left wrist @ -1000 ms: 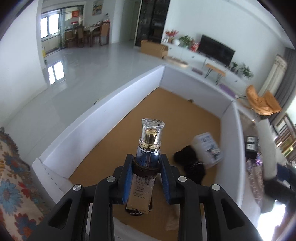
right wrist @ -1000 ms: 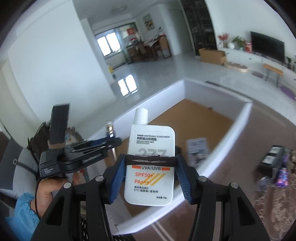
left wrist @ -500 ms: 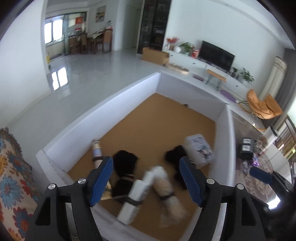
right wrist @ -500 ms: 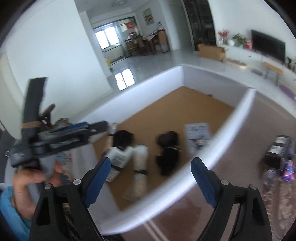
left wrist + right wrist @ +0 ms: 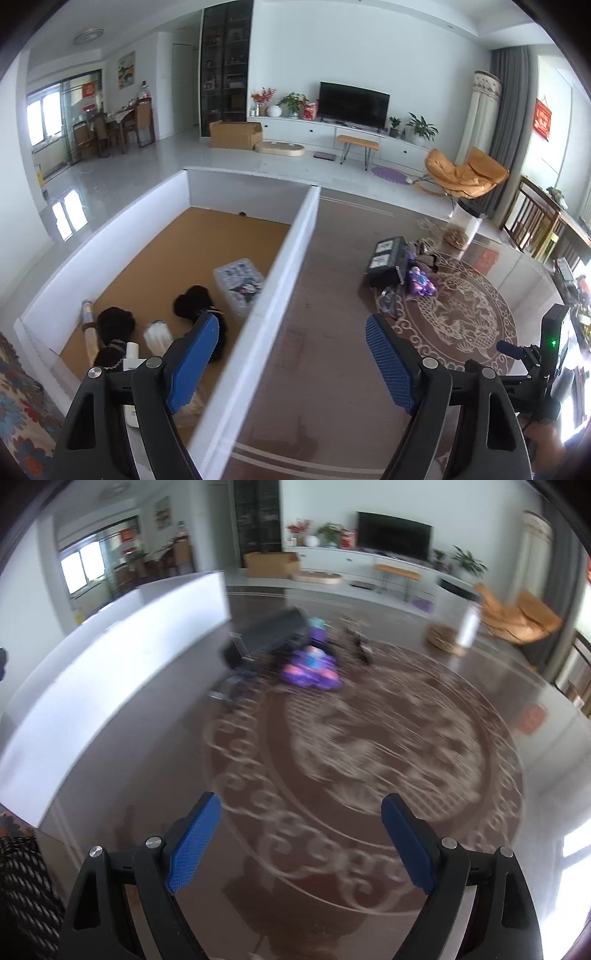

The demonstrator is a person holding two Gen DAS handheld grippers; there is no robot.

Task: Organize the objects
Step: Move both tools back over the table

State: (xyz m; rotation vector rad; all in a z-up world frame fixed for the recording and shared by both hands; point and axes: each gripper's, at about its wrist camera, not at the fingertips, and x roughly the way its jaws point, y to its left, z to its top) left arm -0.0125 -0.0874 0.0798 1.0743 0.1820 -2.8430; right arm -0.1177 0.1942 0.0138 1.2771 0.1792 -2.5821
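In the left wrist view, my left gripper (image 5: 291, 354) is empty and its jaws are opening above the white wall of the box (image 5: 284, 273). Inside the box lie a clear case (image 5: 240, 284), black bundles (image 5: 194, 304) and a bottle (image 5: 88, 326). In the right wrist view, my right gripper (image 5: 301, 834) stands wide apart, holding nothing, over the patterned desk (image 5: 369, 746); a purple packet (image 5: 310, 666) lies ahead beside a black box (image 5: 269, 635), blurred.

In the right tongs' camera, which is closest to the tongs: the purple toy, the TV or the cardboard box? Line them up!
Nearest to the right tongs first:
1. Purple toy, on the floor just ahead.
2. Cardboard box, far back, left of centre.
3. TV, on the back wall, right of the box.
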